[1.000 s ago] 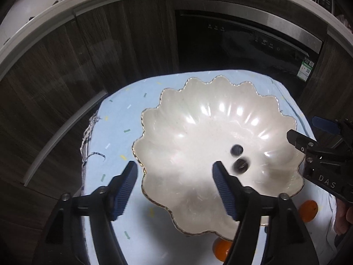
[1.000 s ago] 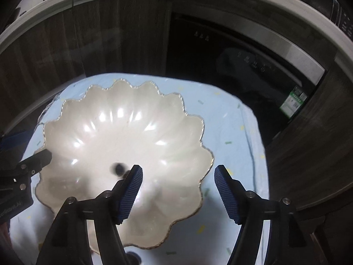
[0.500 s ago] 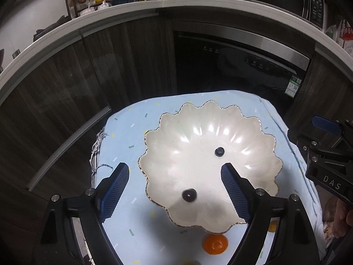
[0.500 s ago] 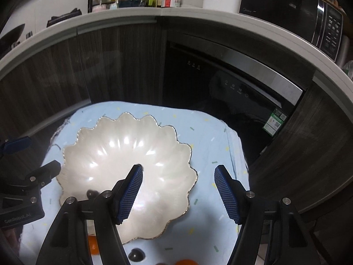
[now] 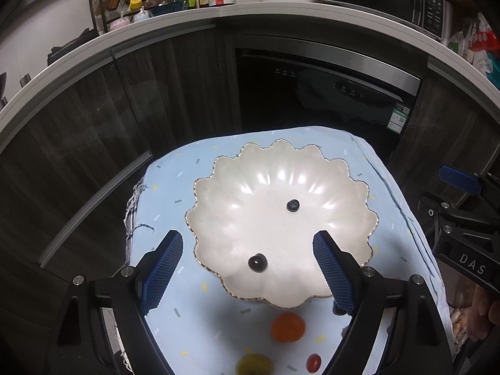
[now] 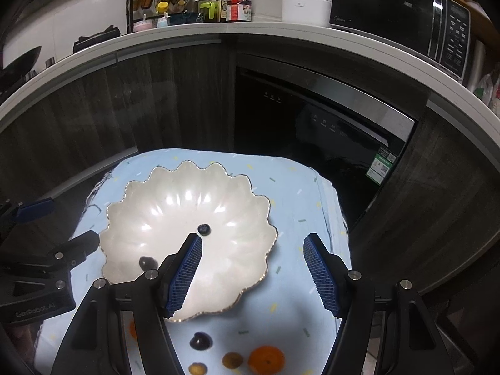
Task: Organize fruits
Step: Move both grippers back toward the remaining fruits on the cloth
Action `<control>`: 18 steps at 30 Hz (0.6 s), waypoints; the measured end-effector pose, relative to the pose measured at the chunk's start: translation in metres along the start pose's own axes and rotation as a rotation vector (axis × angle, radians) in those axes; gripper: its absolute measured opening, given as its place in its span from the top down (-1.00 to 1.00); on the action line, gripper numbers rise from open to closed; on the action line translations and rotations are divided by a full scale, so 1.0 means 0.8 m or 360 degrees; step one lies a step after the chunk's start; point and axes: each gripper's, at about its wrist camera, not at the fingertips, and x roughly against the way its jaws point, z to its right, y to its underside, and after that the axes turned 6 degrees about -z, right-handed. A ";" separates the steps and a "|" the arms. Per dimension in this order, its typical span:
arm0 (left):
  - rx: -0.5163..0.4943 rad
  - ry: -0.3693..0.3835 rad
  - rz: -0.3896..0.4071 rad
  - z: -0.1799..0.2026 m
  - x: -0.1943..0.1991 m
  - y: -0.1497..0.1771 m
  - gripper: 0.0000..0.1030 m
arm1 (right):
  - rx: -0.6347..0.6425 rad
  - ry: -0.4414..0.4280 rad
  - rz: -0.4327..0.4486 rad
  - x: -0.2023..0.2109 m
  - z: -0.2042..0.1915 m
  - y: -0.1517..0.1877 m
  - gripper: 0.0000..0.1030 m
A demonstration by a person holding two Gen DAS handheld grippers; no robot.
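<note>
A white scalloped bowl (image 5: 243, 193) (image 6: 156, 206) sits on a light blue cloth. Inside it lie a blueberry (image 5: 292, 205) (image 6: 204, 229) and a dark grape (image 5: 257, 262) (image 6: 147, 262). In front of the bowl on the cloth lie an orange fruit (image 5: 287, 327), a yellow-green fruit (image 5: 254, 364) and a small red one (image 5: 313, 362); the right wrist view shows a dark grape (image 6: 201, 340), an orange (image 6: 266, 358) and two small brown fruits (image 6: 232, 359). My left gripper (image 5: 247, 273) is open and empty above the bowl's near side. My right gripper (image 6: 252, 270) is open and empty over the bowl's right edge.
The cloth-covered table (image 5: 175, 187) stands before dark wood cabinets and a black dishwasher (image 5: 325, 93). The counter above holds a spice rack (image 6: 162, 3), bottles, a white cooker (image 6: 306, 6) and a microwave (image 6: 403, 18). The table's edges drop off at left and right.
Both grippers have pulled back and up from the bowl. The dark grape has rolled from beside the blueberry to the bowl's near side. Fruits on the cloth have come into view.
</note>
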 end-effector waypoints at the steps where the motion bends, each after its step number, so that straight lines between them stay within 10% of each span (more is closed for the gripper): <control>1: -0.0004 0.0001 0.0001 0.002 0.001 0.002 -0.66 | -0.0007 0.0000 0.0003 0.003 0.001 0.002 -0.33; 18: -0.0078 0.0044 0.0004 0.043 0.014 0.058 -0.66 | -0.0053 0.0020 0.0009 0.035 0.019 0.062 -0.33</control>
